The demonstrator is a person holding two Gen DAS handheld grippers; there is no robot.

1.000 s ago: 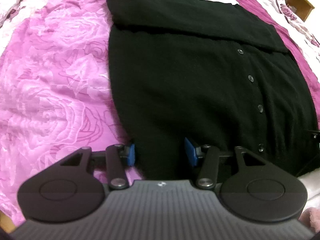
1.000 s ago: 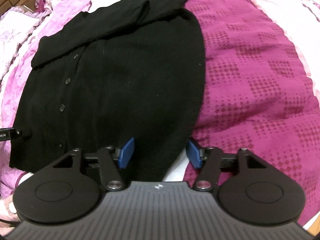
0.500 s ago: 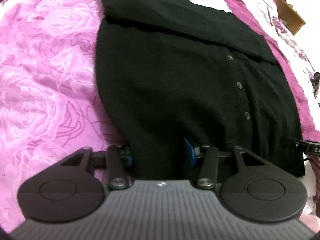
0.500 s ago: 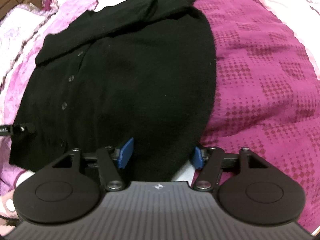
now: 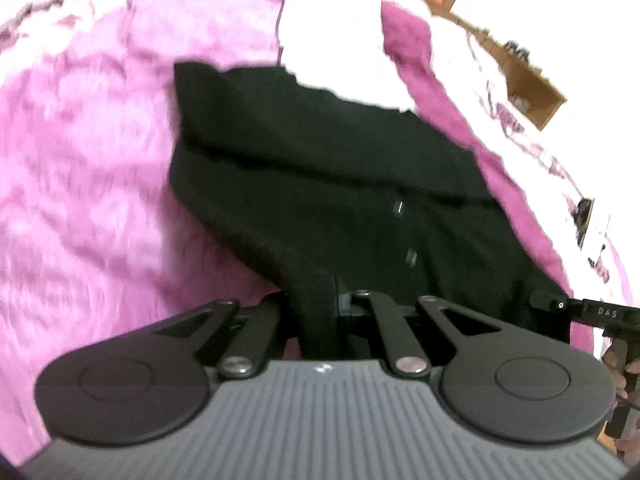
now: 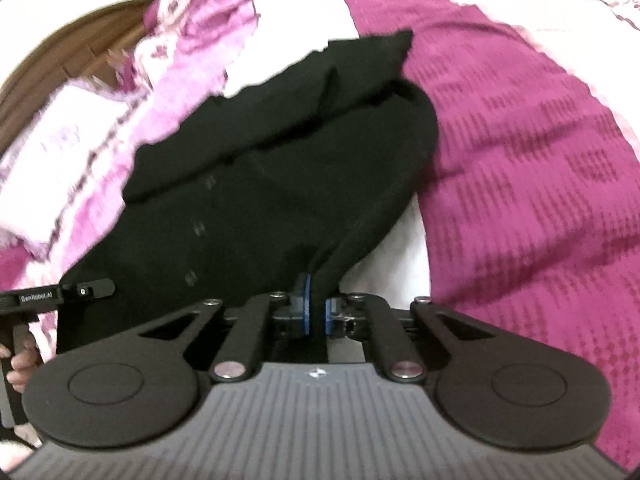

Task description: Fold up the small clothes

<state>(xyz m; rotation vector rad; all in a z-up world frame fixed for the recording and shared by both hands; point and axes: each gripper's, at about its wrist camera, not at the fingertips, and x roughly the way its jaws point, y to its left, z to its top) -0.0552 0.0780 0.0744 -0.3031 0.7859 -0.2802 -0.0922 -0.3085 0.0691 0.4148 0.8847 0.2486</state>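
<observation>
black cardigan (image 5: 320,184) spread on pink bedspread (image 5: 88,184), near hem bunched upward. left claw (image 5: 320,312) clamped on hem fabric. right claw (image 6: 316,312) clamped on hem fabric, blue pads (image 6: 307,308) pinching cloth.

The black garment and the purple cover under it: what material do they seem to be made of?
The black garment looks like a soft matte knit, perhaps wool or acrylic: it drapes in limp folds with no shine and has small dark buttons. The purple cover seems a woven bedspread with a raised checked pattern; on the other side its paler pink part shows a faint sheen, maybe polyester. Blur leaves both uncertain.
</observation>
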